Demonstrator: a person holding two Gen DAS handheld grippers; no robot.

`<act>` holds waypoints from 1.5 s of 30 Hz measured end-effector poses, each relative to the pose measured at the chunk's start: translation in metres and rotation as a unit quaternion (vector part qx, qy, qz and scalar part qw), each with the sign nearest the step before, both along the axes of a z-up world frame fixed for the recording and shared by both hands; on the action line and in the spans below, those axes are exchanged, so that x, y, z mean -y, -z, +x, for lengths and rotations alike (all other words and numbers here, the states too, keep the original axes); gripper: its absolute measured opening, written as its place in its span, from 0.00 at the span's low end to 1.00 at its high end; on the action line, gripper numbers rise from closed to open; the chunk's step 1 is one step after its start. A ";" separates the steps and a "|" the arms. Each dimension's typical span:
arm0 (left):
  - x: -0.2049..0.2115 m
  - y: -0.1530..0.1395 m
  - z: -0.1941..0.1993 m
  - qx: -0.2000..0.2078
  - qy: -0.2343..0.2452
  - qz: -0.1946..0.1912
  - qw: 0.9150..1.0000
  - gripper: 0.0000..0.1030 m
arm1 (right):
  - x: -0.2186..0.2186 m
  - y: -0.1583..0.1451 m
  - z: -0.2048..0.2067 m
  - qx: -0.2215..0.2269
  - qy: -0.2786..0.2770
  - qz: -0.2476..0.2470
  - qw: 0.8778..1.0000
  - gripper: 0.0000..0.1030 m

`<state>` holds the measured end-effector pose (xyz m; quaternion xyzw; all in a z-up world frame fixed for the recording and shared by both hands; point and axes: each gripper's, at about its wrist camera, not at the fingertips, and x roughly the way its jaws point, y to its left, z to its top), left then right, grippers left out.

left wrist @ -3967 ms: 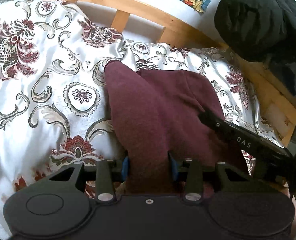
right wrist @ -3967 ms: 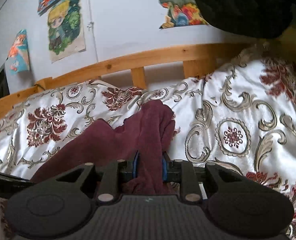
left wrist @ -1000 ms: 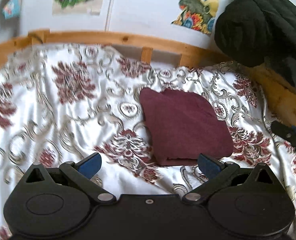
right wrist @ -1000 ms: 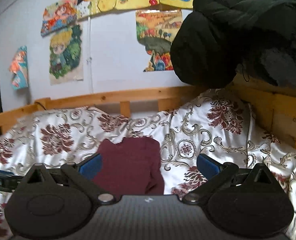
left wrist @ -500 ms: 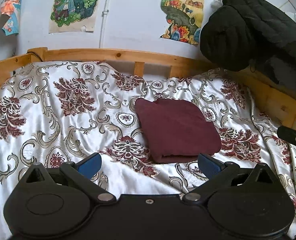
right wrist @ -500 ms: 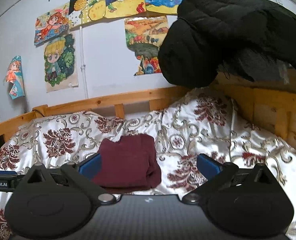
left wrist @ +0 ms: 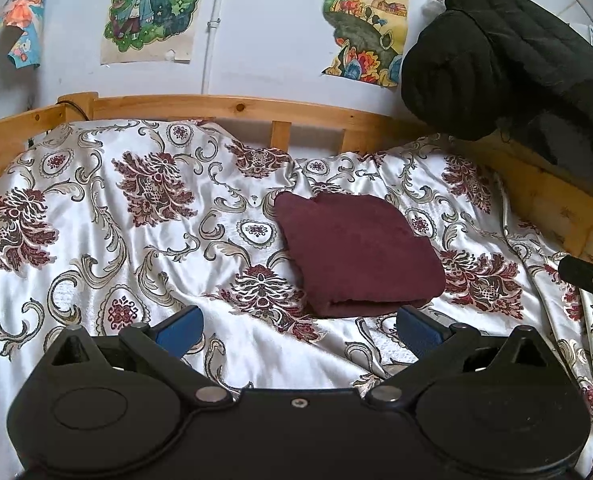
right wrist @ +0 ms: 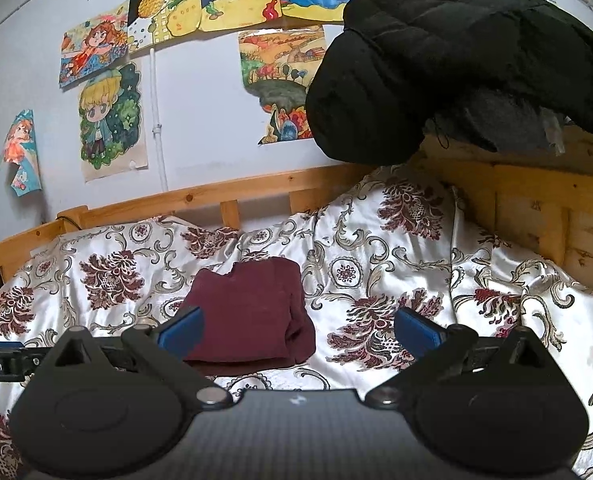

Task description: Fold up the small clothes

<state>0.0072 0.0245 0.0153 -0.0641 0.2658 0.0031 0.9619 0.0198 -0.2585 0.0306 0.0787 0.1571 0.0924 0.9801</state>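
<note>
A maroon garment [left wrist: 356, 252] lies folded into a thick rectangle on the floral bedspread [left wrist: 96, 248], its doubled edge toward me. In the right wrist view the same folded garment [right wrist: 248, 312] sits left of centre. My left gripper [left wrist: 298, 330] hangs above the bed, short of the garment, open with nothing between its blue pads. My right gripper [right wrist: 298, 332] is open too, held back from the cloth and to its right. The tip of the right gripper [left wrist: 588, 276] shows at the left view's right edge.
A wooden bed rail [left wrist: 216, 108] runs along the back and a wooden side panel [right wrist: 536, 208] closes the right. A bulky black jacket [right wrist: 456, 48] hangs over the right corner. Posters [right wrist: 112, 120] cover the wall behind.
Four seconds ago both grippers were shut on the maroon cloth. They have since let go, opened and drawn back and up, leaving the garment folded on the bed.
</note>
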 end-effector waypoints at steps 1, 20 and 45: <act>0.000 0.000 0.000 0.000 0.000 0.000 1.000 0.99 | 0.000 0.000 0.000 0.000 0.000 0.000 1.000 1.00; 0.005 -0.002 -0.003 0.003 0.002 0.002 1.000 0.99 | -0.001 0.000 -0.001 0.000 -0.005 0.004 1.000 1.00; 0.005 -0.001 -0.006 0.001 0.003 0.001 1.000 0.99 | 0.002 0.001 -0.001 -0.004 -0.003 0.007 1.000 1.00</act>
